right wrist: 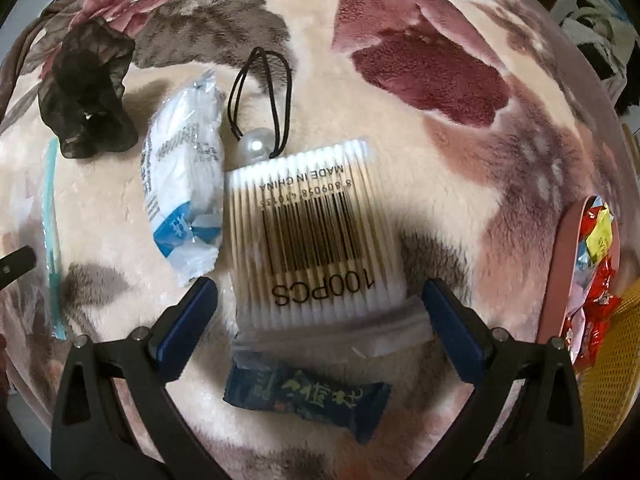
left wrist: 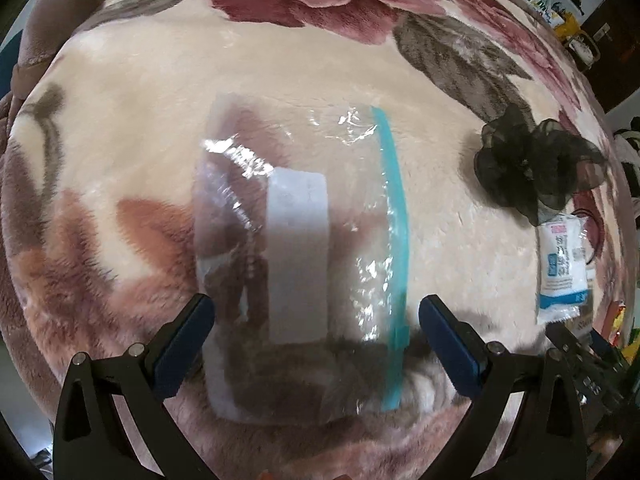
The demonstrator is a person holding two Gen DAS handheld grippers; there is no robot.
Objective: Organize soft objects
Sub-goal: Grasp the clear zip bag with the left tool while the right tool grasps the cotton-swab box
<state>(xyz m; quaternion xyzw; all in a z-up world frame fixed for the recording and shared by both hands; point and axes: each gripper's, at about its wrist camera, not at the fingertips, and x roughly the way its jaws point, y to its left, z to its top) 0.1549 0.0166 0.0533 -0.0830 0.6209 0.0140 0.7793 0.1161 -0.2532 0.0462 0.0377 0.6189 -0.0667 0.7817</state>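
A clear zip bag with a teal strip lies flat on the floral blanket. My left gripper is open just above the bag's near end, empty. My right gripper is open over a pack of cotton swabs marked 100PCS, its fingers on either side of the pack's near end. A white and blue gauze packet, a black sheer scrunchie, a black hair tie with a pearl and a dark blue candy lie around it. The scrunchie and packet also show in the left view.
A pink tray of red and yellow candies sits at the blanket's right edge, with a yellow mesh basket beside it. The zip bag's teal strip shows at the left of the right view. Furniture and clutter stand beyond the bed.
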